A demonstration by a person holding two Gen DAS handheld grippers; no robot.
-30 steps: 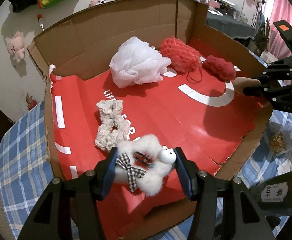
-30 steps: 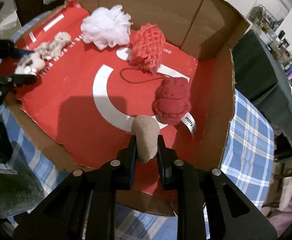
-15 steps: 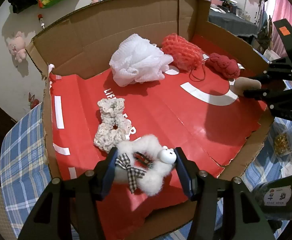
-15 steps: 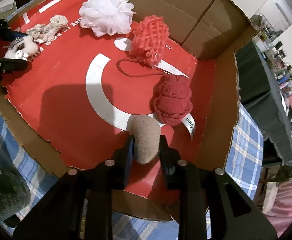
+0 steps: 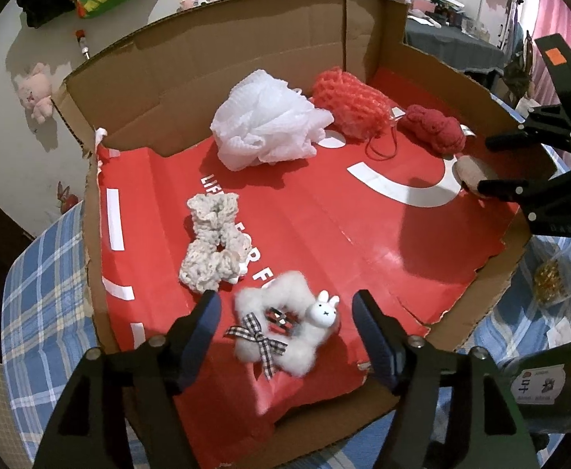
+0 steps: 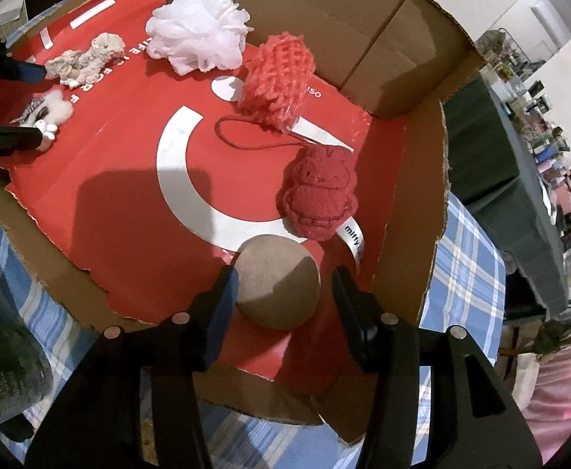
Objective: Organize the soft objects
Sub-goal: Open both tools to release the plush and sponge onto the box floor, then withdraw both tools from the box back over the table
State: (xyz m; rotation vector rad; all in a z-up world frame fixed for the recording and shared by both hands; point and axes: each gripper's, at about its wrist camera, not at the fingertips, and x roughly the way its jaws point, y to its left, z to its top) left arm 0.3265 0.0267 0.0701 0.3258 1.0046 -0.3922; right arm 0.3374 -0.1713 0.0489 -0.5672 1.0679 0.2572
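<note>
A white fluffy scrunchie (image 5: 285, 324) with a checked bow and a small rabbit figure lies on the red floor of the cardboard box (image 5: 246, 58). My left gripper (image 5: 285, 312) straddles it, jaws opening, pads clear of the fluff. A tan round sponge (image 6: 275, 281) lies flat near the box's front right corner. Around it my right gripper (image 6: 285, 285) is opening too, no pad pressing on it. The right gripper (image 5: 492, 164) also shows at the right edge of the left wrist view, with the tan sponge (image 5: 471, 170) beside its fingers.
Inside the box lie a cream crochet scrunchie (image 5: 211, 246), a white mesh pouf (image 5: 265, 133), a coral knitted pouf (image 6: 277, 78) with a cord, and a dark red knitted piece (image 6: 318, 195). The box sits on a blue checked cloth (image 5: 39, 312). Packets (image 5: 539, 383) lie right of it.
Both grippers have opened. The fluffy scrunchie dropped from the left jaws onto the box floor, and the tan sponge, squeezed narrow before, now lies flat and round between the right jaws.
</note>
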